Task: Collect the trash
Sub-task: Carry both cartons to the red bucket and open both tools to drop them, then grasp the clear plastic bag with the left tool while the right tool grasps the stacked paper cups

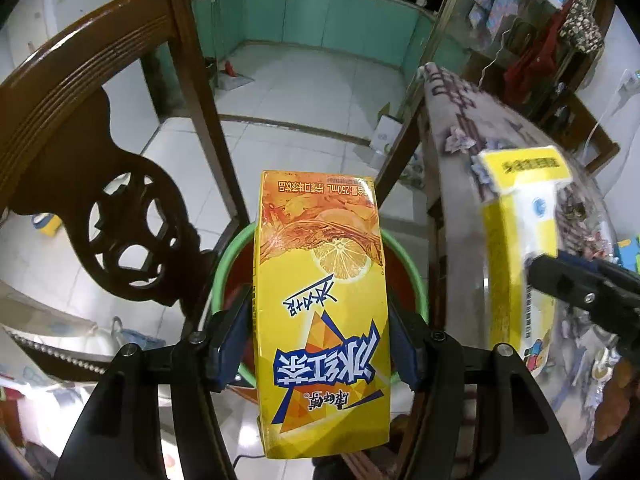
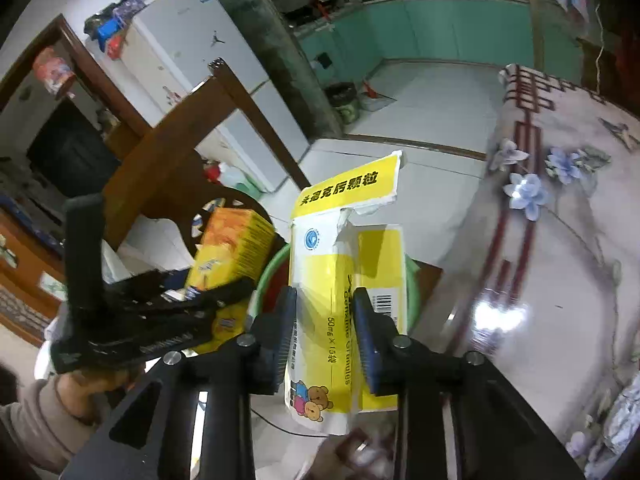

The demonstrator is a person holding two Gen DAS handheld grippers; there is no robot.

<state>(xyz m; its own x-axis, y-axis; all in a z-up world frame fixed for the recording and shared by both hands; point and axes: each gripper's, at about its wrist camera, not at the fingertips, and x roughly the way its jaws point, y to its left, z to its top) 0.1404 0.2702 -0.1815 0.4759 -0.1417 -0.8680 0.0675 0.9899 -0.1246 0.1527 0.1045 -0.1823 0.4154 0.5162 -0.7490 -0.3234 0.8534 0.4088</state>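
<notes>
My left gripper (image 1: 322,316) is shut on a yellow iced-tea carton (image 1: 320,312) and holds it over a green-rimmed red bin (image 1: 404,256) on the floor. My right gripper (image 2: 326,316) is shut on a torn yellow-and-white medicine box (image 2: 340,280) and holds it over the same bin (image 2: 266,280). The medicine box (image 1: 516,240) and the right gripper (image 1: 576,280) show at the right of the left wrist view. The tea carton (image 2: 232,252) and the left gripper (image 2: 168,304) show at the left of the right wrist view.
A dark wooden chair (image 1: 100,160) stands left of the bin. A table under a flowered cloth (image 2: 560,240) is on the right, with crumpled paper (image 1: 458,142) on it. White tiled floor (image 1: 300,80) and teal cabinets (image 1: 320,16) lie beyond.
</notes>
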